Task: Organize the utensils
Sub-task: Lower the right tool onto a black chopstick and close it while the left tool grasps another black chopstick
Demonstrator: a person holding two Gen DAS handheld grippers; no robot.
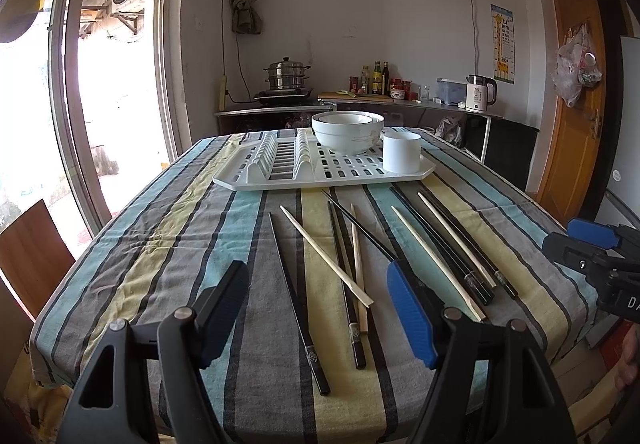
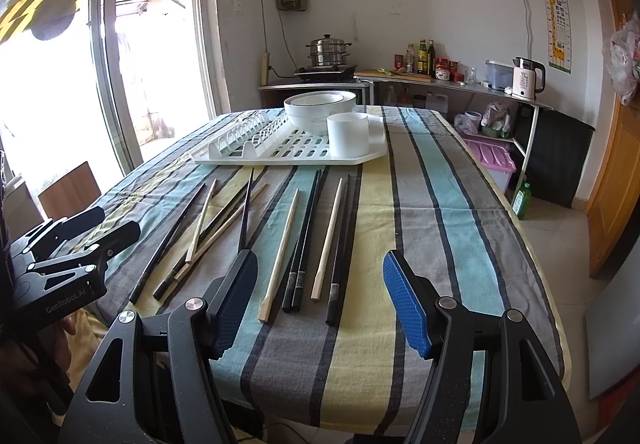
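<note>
Several black chopsticks (image 1: 298, 300) and pale wooden chopsticks (image 1: 325, 254) lie scattered on the striped tablecloth (image 1: 168, 228). They also show in the right wrist view as black chopsticks (image 2: 306, 232) and wooden chopsticks (image 2: 280, 248). Behind them a white drying rack (image 1: 344, 174) holds stacked white bowls (image 1: 347, 132) and a white cup (image 1: 401, 151). My left gripper (image 1: 320, 316) is open and empty, hovering over the near ends of the chopsticks. My right gripper (image 2: 320, 304) is open and empty above the table's near edge.
The rack (image 2: 296, 152), bowls (image 2: 318, 110) and cup (image 2: 349, 134) sit mid-table. The other gripper shows at the left edge (image 2: 72, 244) and at the right edge (image 1: 592, 244). A wooden chair (image 1: 28, 256) stands left. A counter with a steamer pot (image 1: 286, 74) and kettle (image 1: 480, 92) lines the back wall.
</note>
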